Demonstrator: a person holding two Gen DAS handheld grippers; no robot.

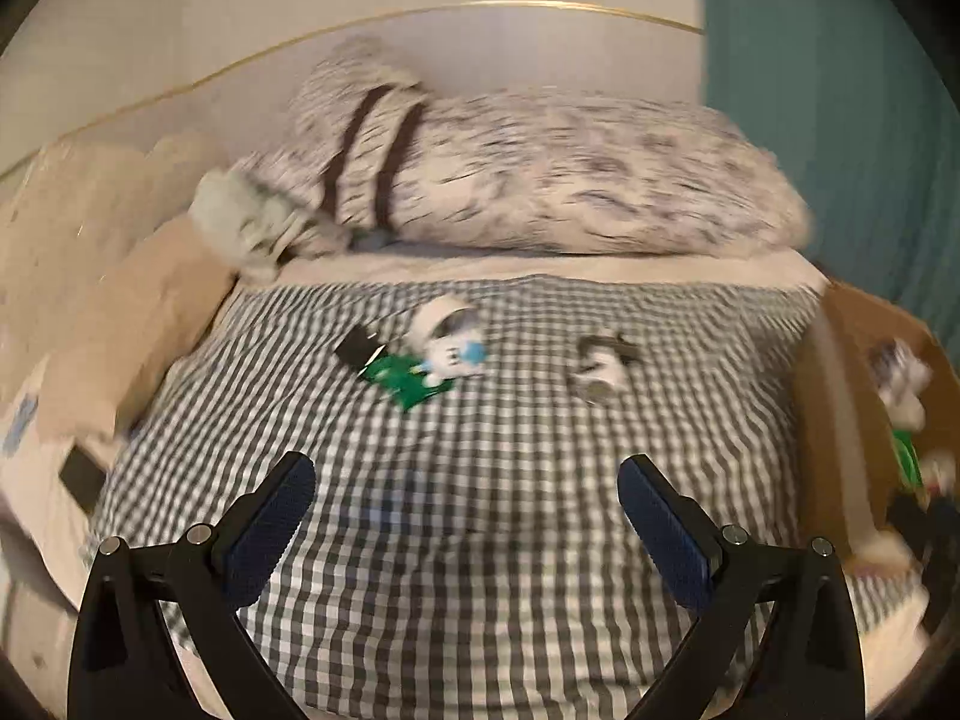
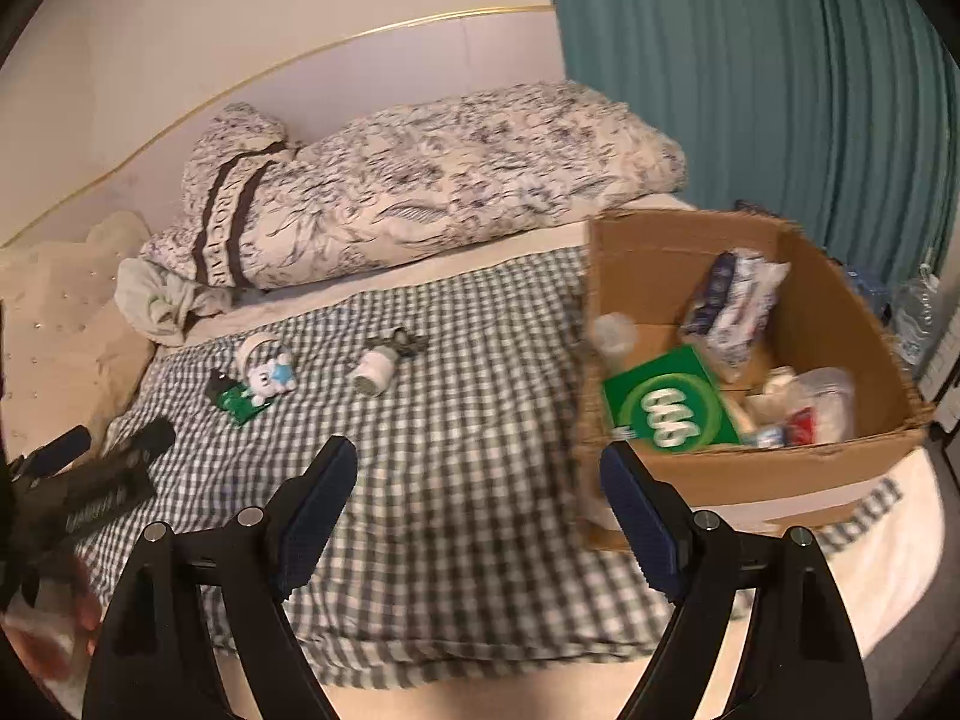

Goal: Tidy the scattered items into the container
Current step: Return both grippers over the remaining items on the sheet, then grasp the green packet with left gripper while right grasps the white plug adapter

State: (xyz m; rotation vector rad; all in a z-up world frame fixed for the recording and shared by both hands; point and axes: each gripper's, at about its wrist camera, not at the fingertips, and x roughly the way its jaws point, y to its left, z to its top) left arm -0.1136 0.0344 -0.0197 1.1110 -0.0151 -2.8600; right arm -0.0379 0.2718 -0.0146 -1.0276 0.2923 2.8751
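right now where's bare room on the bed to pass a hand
Free: the checked blanket between both open grippers and the toys, and the strip between the white bottle and the cardboard box. Crowded: around the bear toy and inside the box.

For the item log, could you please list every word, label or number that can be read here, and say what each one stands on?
"ROC PAR": part of a longer word on the dark band of the floral pillow; the rest is folded away.
"666" or "999": white figures on the green box in the cardboard box; unclear which way up.
Blue-and-white packet: print too blurred.
Green packet on the checked blanket: too small.
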